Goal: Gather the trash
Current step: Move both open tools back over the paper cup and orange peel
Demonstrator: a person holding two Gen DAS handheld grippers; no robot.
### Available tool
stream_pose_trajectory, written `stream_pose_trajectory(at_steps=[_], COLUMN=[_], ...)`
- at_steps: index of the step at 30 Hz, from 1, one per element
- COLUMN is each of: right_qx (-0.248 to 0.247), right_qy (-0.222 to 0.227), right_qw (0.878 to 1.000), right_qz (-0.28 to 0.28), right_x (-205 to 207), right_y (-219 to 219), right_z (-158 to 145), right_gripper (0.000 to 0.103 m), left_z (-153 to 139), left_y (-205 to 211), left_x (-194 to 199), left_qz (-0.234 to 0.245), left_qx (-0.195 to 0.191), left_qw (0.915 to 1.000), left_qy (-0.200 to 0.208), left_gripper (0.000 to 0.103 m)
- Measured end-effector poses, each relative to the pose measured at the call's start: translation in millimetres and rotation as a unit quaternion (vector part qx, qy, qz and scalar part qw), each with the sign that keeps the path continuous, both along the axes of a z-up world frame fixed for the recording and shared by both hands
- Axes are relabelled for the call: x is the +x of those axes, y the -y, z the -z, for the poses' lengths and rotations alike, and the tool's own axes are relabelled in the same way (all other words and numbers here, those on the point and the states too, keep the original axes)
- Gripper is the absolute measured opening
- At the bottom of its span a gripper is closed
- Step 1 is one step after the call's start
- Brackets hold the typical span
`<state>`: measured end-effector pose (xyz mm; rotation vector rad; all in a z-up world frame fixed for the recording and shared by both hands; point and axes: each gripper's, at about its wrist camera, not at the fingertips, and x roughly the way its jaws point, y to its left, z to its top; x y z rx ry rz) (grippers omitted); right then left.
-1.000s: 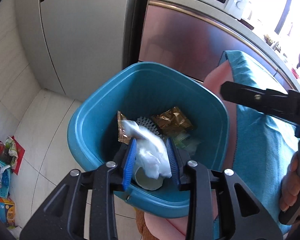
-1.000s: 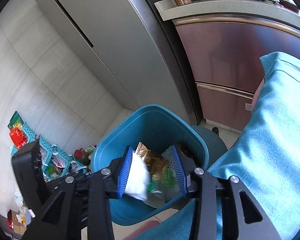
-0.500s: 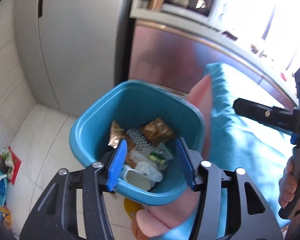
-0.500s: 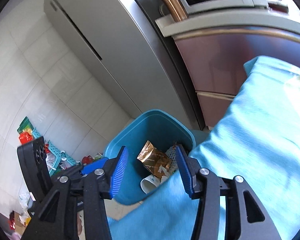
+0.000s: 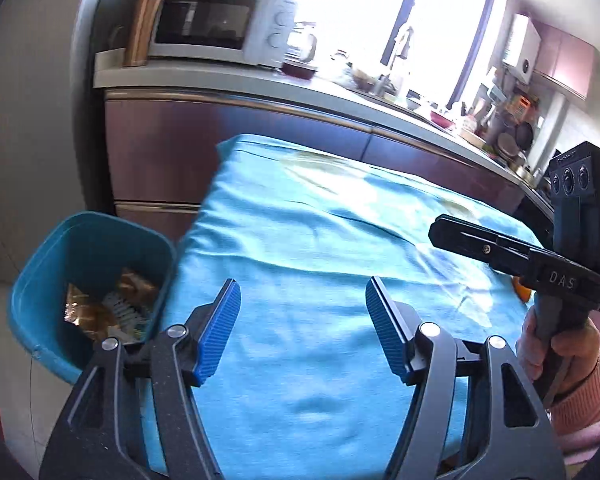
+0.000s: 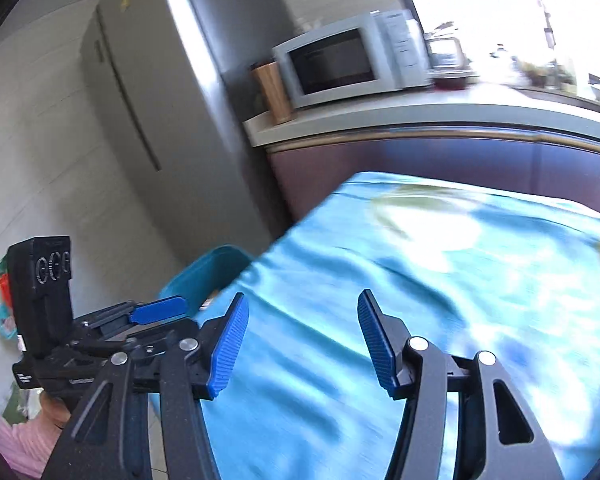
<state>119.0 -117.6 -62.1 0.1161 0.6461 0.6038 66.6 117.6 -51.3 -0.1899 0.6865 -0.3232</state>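
Left tongs (image 5: 302,328): opening, nothing between, tilted down over the blue cloth (image 5: 320,240).
Right tongs (image 6: 302,340): opening, empty, same tilt.
Bin (image 5: 44,264): beside the cloth, wrappers (image 5: 100,308) inside.

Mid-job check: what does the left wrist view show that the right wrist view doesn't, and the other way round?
Only the left wrist view looks into the blue bin, showing gold wrappers inside, plus the window and the right hand.

Only the right wrist view shows the fridge front.

Both show the blue cloth, the microwave, and the left gripper and right gripper, jaws opening with nothing between them.
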Motion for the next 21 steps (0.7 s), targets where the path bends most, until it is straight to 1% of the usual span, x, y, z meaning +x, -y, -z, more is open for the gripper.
stream_pose_trajectory(at_steps=[3, 6, 11, 16, 19, 21], right_qx=[-0.001, -0.015, -0.036, -0.04, -0.044, -0.039], right_qy=[0.0, 0.007, 0.017, 0.001, -0.014, -0.024], right_qw=[0.998, 0.993, 0.977, 0.962, 0.957, 0.955], right_qz=[0.056, 0.115, 0.21, 0.269, 0.286, 0.292], right_x=[-15.0, -29.9, -43.3, -55.7, -58.9, -59.8], right_y=[47.8, 95.3, 160.5, 213.2, 231.7, 240.1], right_z=[1.0, 2.1, 5.4, 19.9, 31.5, 39.2], right_gripper=[0.055, 0.055, 0.055, 0.054, 0.052, 0.049], left_z=[0.0, -0.4, 4.2, 9.5, 10.7, 10.3], left_y=[42.0, 82.0, 148.9, 211.8, 245.3, 264.1], left_x=[5.2, 8.8, 16.4, 28.0, 32.2, 34.9], left_qz=[0.051, 0.096, 0.168, 0.223, 0.252, 0.266], left_qx=[-0.002, -0.006, -0.004, 0.002, 0.004, 0.006], left_qw=[0.9987, 0.9953, 0.9856, 0.9741, 0.9669, 0.9631], left_qy=[-0.004, -0.008, -0.02, -0.038, -0.042, -0.042], left_gripper=[0.064, 0.063, 0.061, 0.059, 0.058, 0.057])
